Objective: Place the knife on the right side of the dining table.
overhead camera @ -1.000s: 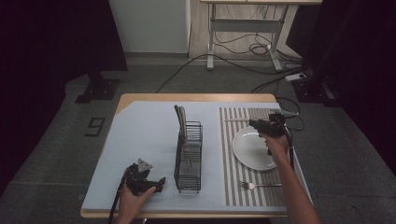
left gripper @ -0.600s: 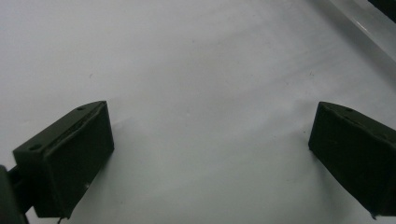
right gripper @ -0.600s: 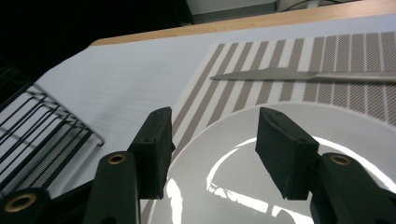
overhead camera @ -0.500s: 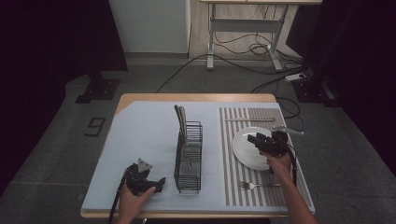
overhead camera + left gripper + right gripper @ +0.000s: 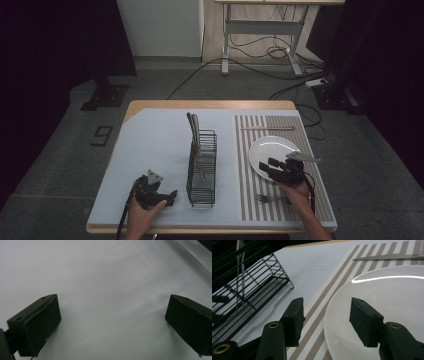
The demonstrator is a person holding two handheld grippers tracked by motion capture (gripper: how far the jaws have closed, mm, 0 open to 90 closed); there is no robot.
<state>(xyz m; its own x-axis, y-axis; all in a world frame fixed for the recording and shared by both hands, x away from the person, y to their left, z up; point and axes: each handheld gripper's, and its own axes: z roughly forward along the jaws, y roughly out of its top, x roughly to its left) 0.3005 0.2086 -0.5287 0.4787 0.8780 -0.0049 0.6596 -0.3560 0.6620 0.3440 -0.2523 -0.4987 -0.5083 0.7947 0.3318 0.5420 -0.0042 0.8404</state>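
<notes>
Nearby, wire rack (image 5: 202,167) left of plate (image 5: 272,152), fork (image 5: 272,198) below

Wire rack (image 5: 202,167) mid-bench (image 5: 150,135), utensils standing in it at the far end. Placemat (image 5: 280,170) to its right, carrying plate (image 5: 274,150), fork (image 5: 267,198) nearer the person, knife (image 5: 266,128) beyond (far edge). Left claw (image 5: 170,197) left of rack; right claw (image 5: 267,165) over plate's near rim.

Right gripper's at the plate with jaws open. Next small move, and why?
Probably ease the right gripper forward and down so the jaws straddle the white plate's near rim, then close. The jaws are open, one over the striped placemat and one over the plate, with nothing between them.
</notes>
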